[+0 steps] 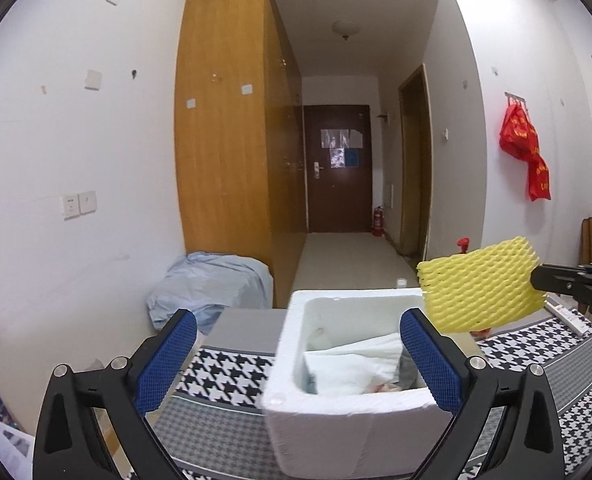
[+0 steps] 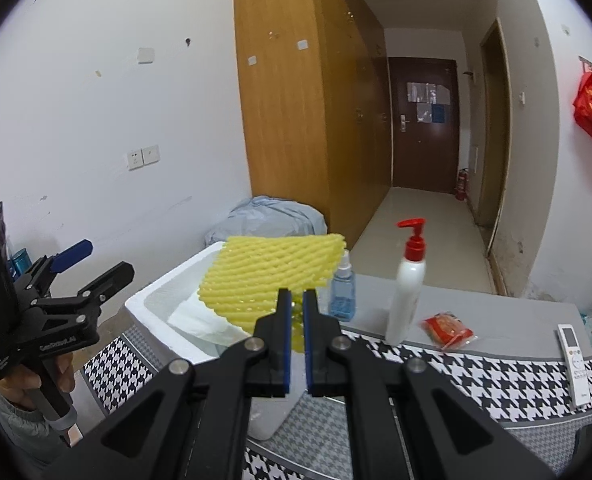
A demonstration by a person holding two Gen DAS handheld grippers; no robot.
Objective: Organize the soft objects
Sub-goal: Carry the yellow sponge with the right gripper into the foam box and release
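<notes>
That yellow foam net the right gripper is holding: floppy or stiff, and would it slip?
The yellow foam net is probably semi-stiff: pinched at one edge by the right gripper, it juts out with little sag. Likely very light, being open mesh. Its ribbed surface probably resists slipping.

We see both views evenly lit by soft indoor light, with a dark hallway door beyond. Fisheye bending curves the walls, black vignettes fill the corners, and slight blur softens edges.
</notes>
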